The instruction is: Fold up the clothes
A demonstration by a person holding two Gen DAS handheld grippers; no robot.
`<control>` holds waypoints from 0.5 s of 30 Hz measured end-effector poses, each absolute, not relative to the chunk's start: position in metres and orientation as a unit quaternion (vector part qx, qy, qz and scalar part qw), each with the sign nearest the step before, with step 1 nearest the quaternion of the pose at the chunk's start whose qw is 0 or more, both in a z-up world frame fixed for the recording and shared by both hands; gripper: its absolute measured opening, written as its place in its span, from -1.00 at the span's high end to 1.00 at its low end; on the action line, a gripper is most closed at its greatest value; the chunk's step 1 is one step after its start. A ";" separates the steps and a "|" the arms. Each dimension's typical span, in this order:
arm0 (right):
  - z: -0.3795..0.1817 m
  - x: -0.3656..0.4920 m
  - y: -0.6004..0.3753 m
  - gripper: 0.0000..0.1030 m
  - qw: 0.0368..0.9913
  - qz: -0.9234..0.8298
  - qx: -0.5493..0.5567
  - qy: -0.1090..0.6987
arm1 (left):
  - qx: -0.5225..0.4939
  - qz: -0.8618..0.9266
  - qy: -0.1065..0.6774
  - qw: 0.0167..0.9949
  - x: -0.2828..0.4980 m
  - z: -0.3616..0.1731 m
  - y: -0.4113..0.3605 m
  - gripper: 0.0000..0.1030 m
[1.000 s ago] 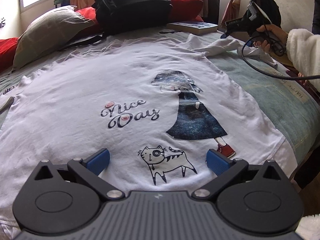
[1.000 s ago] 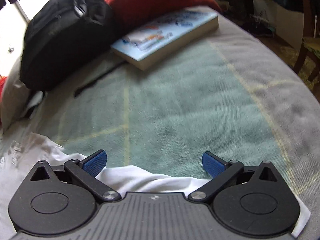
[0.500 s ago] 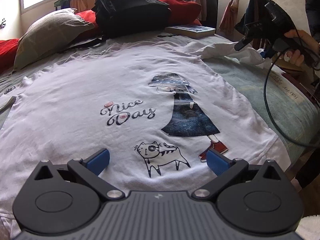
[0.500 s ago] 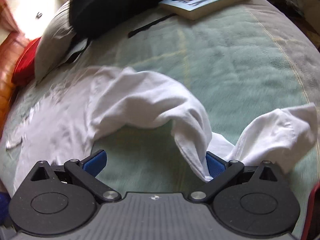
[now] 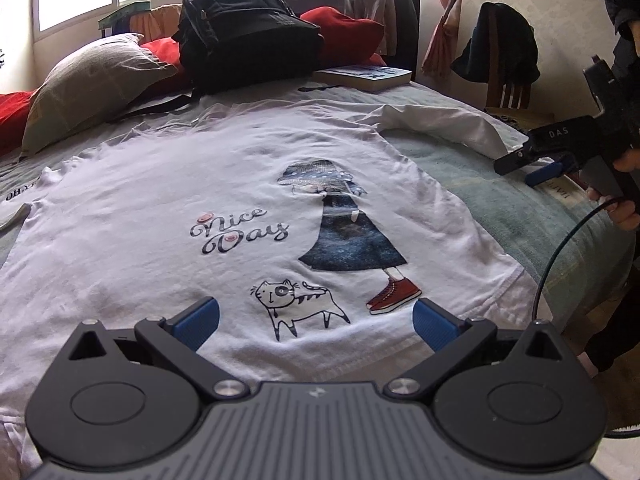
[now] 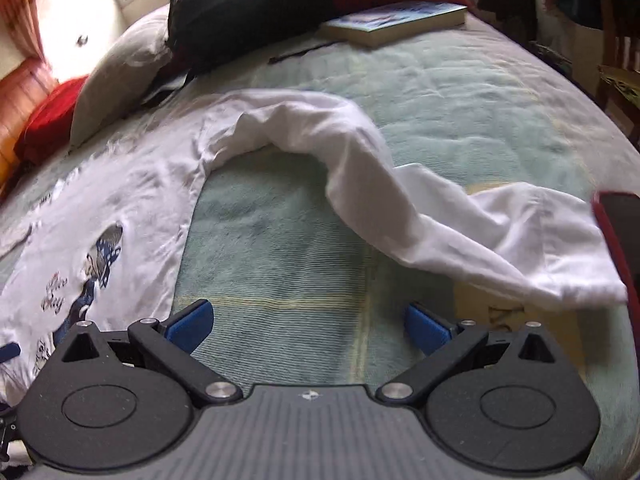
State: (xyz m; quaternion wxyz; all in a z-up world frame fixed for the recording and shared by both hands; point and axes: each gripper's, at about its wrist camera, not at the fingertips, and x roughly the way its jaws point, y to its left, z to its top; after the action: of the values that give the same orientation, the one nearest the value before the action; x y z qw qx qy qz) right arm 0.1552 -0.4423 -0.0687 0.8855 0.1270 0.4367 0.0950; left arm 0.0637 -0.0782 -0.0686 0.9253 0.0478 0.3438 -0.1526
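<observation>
A white long-sleeved T-shirt with a "Nice Day" print, a girl and a cat lies spread face up on the bed. My left gripper is open just above its bottom hem, nothing between the blue pads. The shirt's right sleeve lies bunched and curved across the green blanket, its cuff near the bed's right edge. My right gripper is open over bare blanket, short of the sleeve and holding nothing. In the left wrist view that same right gripper is held by a hand at the right.
A black backpack, a grey pillow and red cushions line the head of the bed. A book lies beside them. A red-edged phone sits at the bed's right edge. A chair draped with dark clothing stands beyond.
The right gripper pulled back and to the right, away from the sleeve; the cuff that hung at its right finger now lies loose on the blanket. The left gripper drew back slightly toward the hem.
</observation>
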 end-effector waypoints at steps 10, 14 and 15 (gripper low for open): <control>-0.097 0.145 -0.518 -1.00 0.863 0.093 0.337 0.365 | 0.048 -0.147 0.353 0.923 0.066 -0.073 -0.081 -0.98; -0.106 0.160 -0.552 -1.00 0.848 0.078 0.420 0.313 | 0.051 -0.145 0.355 0.922 0.067 -0.074 -0.083 -0.98; -0.106 0.165 -0.556 -1.00 0.849 0.074 0.425 0.305 | 0.052 -0.144 0.355 0.922 0.067 -0.074 -0.083 -0.98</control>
State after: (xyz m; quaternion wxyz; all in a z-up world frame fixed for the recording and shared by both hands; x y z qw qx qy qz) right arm 0.1650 -0.5562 -0.1062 0.8492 0.4245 0.3051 0.0739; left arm 0.0671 -0.0834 -0.0738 0.9223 0.0518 0.3550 -0.1438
